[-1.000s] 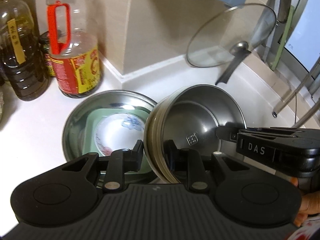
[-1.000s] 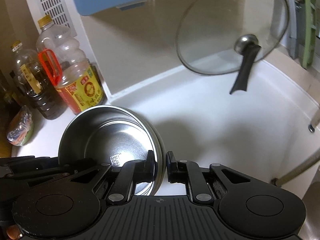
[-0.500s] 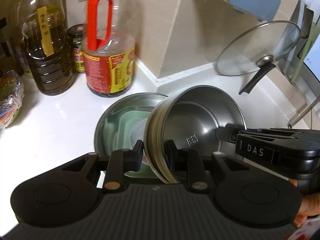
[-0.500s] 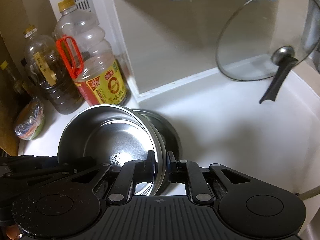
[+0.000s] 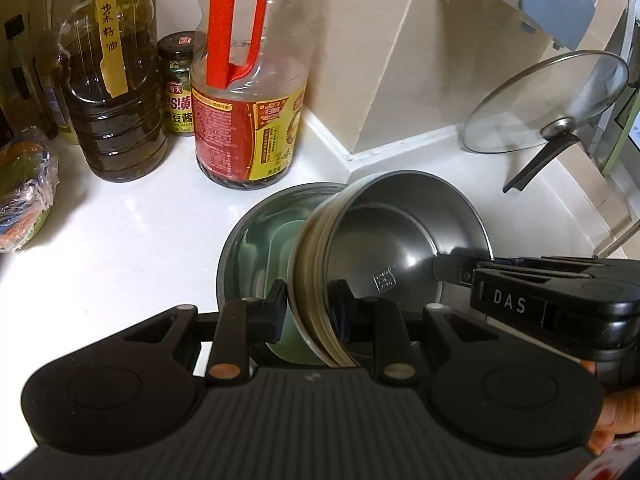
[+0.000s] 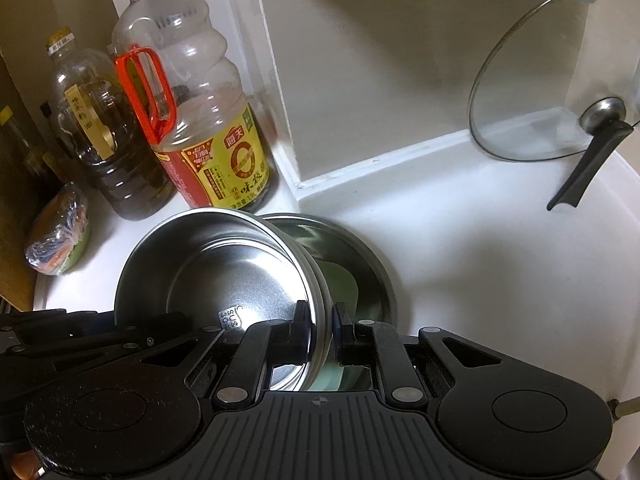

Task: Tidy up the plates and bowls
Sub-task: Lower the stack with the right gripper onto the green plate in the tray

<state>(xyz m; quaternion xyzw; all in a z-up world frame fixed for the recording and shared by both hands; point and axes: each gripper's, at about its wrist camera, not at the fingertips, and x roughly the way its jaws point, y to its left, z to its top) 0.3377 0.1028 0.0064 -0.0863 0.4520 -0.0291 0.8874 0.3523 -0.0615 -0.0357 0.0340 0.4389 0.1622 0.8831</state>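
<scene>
A stack of nested steel dishes hangs tilted between both grippers. My left gripper is shut on the stack's left rim, and my right gripper is shut on its right rim. Just below the stack, a large steel basin rests on the white counter with a pale green plate inside it. The stack covers most of the basin's inside. In the right wrist view the basin and green plate show behind the stack.
A dark oil bottle, a small jar and a red-handled sauce bottle stand at the back left. A plastic-wrapped bundle lies at the far left. A glass lid leans on the right wall.
Both grippers have carried the stack leftward, toward the bottles and over the basin. The white patterned bowl seen in the basin earlier is now hidden.
</scene>
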